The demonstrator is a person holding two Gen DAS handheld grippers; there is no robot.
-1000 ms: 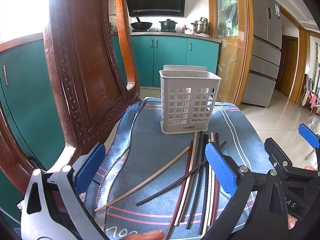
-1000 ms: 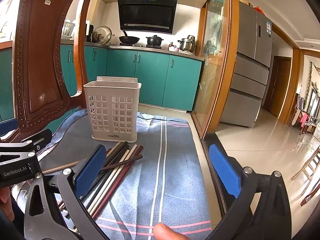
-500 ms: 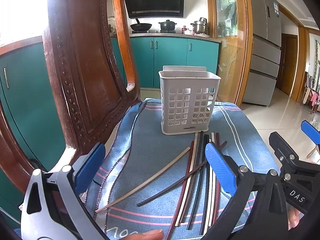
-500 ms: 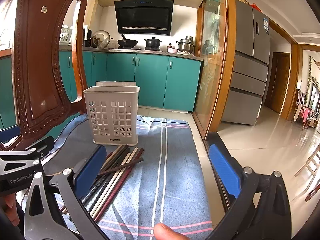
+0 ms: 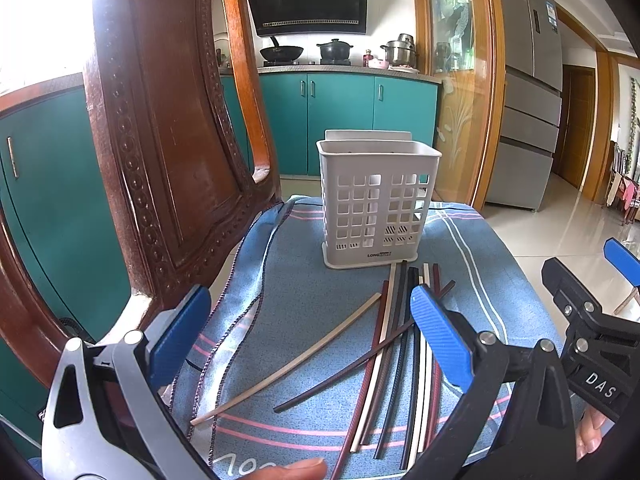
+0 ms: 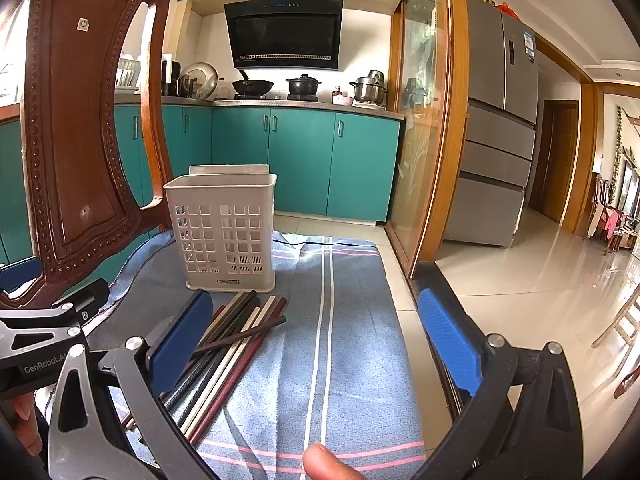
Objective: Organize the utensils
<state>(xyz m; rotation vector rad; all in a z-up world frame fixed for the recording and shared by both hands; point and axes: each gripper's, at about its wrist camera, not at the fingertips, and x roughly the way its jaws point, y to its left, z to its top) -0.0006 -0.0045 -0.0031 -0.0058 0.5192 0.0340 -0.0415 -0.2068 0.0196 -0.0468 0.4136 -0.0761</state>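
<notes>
So far little has changed: I've eased my right tongs (image 6: 312,344) back and higher, my left tongs (image 5: 308,340) barely shifted, and both gape wide, holding nothing. The chopsticks (image 5: 400,344) lie untouched mid-cloth on the bench (image 6: 352,320), just before the empty-looking basket (image 5: 376,200) at its far edge. Its inside is hidden from me, and the sticks' near ends run behind my tongs.

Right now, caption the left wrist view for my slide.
Open left gripper above loose chopsticks before an empty white basket.
</notes>
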